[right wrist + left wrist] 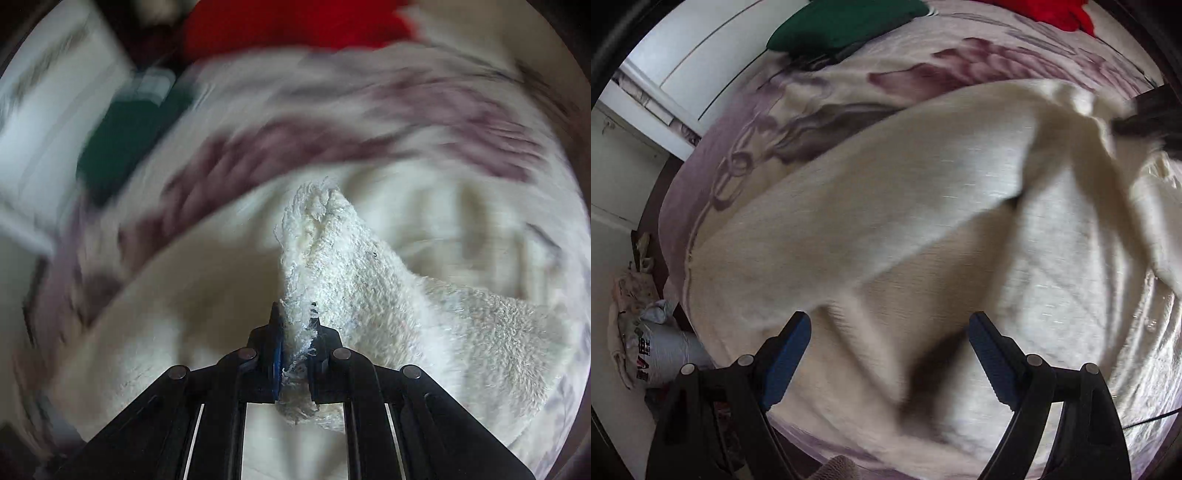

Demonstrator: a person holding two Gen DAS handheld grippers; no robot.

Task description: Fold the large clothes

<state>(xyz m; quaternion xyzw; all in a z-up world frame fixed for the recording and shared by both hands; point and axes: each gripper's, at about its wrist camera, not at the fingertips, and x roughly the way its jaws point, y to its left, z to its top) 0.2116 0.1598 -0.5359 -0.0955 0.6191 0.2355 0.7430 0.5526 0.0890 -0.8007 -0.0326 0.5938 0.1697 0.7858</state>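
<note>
A large cream fleece garment (871, 229) lies spread on a bed with a purple flower-print cover (820, 99). My left gripper (890, 325) is open and empty just above the garment's near part, its blue pads wide apart. My right gripper (295, 314) is shut on a fluffy edge of the cream garment (332, 251) and holds it lifted off the rest. The right gripper also shows in the left wrist view (1148, 114) as a dark shape at the garment's far right corner. The right wrist view is motion-blurred.
A folded green garment (842, 22) and a red garment (1045, 13) lie at the far end of the bed. A white wardrobe (701, 48) stands to the left. Bags and clutter (653, 339) sit on the floor by the bed's left side.
</note>
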